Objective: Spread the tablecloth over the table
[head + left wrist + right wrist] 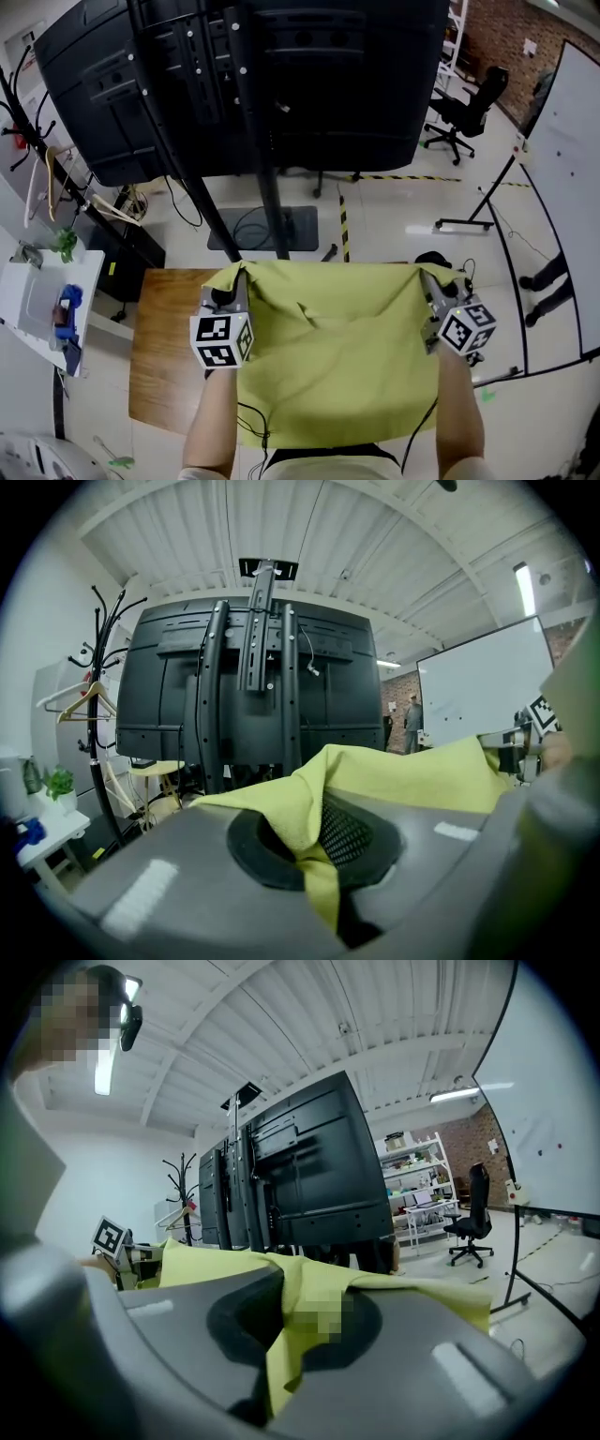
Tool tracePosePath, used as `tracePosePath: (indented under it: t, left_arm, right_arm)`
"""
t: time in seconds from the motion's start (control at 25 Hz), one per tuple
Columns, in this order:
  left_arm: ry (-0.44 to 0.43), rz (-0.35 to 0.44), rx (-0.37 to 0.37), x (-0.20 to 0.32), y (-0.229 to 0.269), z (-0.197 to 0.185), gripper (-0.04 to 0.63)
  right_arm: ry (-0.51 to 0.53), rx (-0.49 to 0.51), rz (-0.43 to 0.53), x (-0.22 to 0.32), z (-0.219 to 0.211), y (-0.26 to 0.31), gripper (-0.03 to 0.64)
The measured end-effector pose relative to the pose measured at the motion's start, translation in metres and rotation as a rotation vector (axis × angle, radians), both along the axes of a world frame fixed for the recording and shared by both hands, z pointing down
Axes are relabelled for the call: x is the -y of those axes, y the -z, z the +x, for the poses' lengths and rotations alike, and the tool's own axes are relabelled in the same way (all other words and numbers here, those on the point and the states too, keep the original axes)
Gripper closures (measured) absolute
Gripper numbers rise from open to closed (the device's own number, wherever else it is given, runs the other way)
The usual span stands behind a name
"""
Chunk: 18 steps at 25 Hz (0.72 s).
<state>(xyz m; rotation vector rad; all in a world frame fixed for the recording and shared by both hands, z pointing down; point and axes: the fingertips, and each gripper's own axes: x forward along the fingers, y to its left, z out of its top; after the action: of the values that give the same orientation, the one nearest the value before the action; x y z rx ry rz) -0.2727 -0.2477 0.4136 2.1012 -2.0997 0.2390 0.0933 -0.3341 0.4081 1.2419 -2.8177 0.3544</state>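
Above table point(159, 361), tablecloth point(347, 361) stretched btwn L tool point(235, 277) & R tool point(427, 279), both pinching corners

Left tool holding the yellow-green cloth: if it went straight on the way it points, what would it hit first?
Probably the big black screen on its stand, which fills the left tool's own view beyond the yellow-green fabric tablecloth; how far off it stands is unclear.

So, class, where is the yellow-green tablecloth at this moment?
In the head view's centre, the tablecloth stretches between the left gripper and right gripper, each shut on a far corner, above the wooden table showing at its left.
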Motion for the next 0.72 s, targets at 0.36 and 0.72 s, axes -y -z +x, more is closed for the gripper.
tracePosePath:
  t: [0.36, 0.72]
  left_arm:
    - [0.041, -0.026, 0.051, 0.043, -0.033, -0.007, 0.588]
    - [0.059, -0.081, 0.062, 0.095, -0.087, -0.024, 0.589]
  right_arm:
    - [0.033, -0.016, -0.050, 0.052, -0.010, -0.039, 0.605]
    - [0.036, -0.081, -0.127, 0.116, -0.028, -0.104, 0.604]
